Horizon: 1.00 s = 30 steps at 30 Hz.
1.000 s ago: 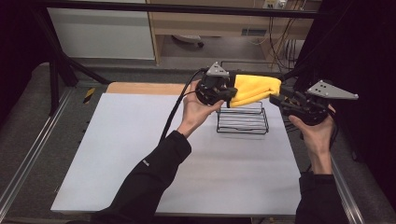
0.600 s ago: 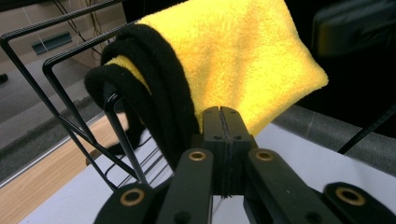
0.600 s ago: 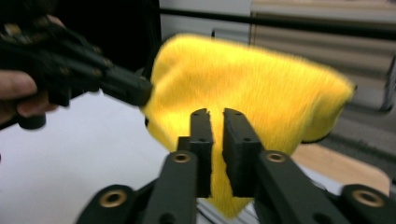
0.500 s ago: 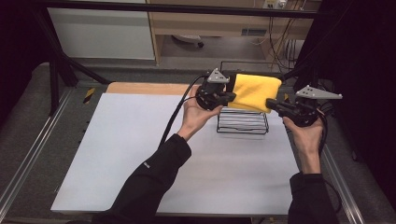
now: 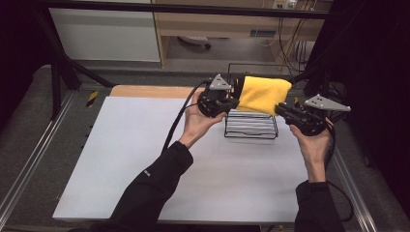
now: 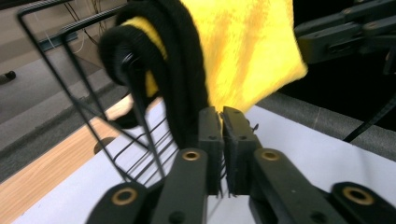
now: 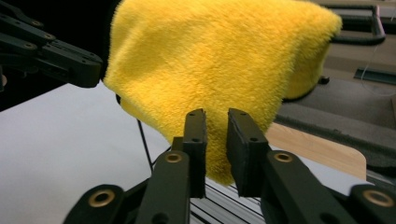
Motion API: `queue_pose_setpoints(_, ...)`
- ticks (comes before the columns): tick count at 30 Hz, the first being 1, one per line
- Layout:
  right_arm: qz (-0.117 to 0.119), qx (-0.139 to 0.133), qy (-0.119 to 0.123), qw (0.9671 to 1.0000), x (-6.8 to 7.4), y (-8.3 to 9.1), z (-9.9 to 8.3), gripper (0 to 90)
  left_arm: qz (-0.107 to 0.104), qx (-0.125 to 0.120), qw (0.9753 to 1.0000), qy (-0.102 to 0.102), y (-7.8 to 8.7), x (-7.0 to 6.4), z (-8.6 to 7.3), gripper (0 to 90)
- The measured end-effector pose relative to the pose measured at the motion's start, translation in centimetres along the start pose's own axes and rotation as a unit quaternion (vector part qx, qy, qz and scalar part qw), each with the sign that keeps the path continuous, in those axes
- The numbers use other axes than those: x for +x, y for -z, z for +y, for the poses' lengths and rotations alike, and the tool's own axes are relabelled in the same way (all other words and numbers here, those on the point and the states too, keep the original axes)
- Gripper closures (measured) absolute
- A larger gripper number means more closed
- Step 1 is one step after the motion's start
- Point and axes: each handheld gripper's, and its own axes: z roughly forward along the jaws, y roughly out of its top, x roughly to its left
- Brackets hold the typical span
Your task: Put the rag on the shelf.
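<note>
You hold the fluffy yellow cloth [image 5: 263, 94] stretched between both claws, above the black wire rack [image 5: 251, 123] that stands at the far right of the white counter [image 5: 135, 145]. Your left claw [image 5: 232, 96] meets the cloth's left edge; in the left gripper view its jaws stand pressed nearly together at the lower corner of the yellow cloth [image 6: 247, 51], though whether fabric lies between the pads cannot be told, as the gap looks almost shut. A dark rolled edge of the cloth hangs just beside the wire rack's upright bars [image 6: 70, 74]. Your right claw [image 5: 282, 110] reaches the cloth's lower right edge; in the right gripper view its jaws [image 7: 216, 140] stand a little apart with the hanging hem of the cloth [image 7: 219, 70] between them, and contact with the pads cannot be confirmed. The cloth hangs clear of the counter surface, its lower hem just above the rack's horizontal wires [image 7: 219, 205]. A strip of bare wooden board [image 5: 150, 91] shows at the counter's far edge.
</note>
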Motion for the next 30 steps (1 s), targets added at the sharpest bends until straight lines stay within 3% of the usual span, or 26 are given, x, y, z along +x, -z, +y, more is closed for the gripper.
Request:
queue_pose_setpoints(4, 0.004, -0.005, 0.001, 1.0000, 1.3, 0.6, 0.5, 52.6, 0.008, 0.007, 0.9999, 0.003, 2.0, 0.3, -1.1, 70.4)
queue_pose_setpoints(6, 0.005, -0.005, 0.002, 1.0000, 2.0, 0.7, 0.6, 43.6, 0.006, 0.012, 0.9999, 0.011, 3.2, 0.6, -2.1, 63.6)
queue_pose_setpoints(12, 0.019, -0.007, -0.019, 0.9996, 3.7, 0.8, 0.3, 21.9, 0.027, 0.028, 0.9992, 0.013, 6.3, 1.5, -5.8, 41.0)
queue_pose_setpoints(20, 0.044, 0.016, -0.023, 0.9986, 5.4, 0.2, -2.0, 10.7, 0.065, 0.040, 0.9965, 0.033, 11.0, 2.5, -12.9, 18.1)
queue_pose_setpoints(30, 0.065, 0.096, -0.037, 0.9926, 6.2, -1.4, -7.4, 2.4, 0.091, 0.056, 0.9917, 0.072, 14.4, 3.4, -21.4, 6.9)
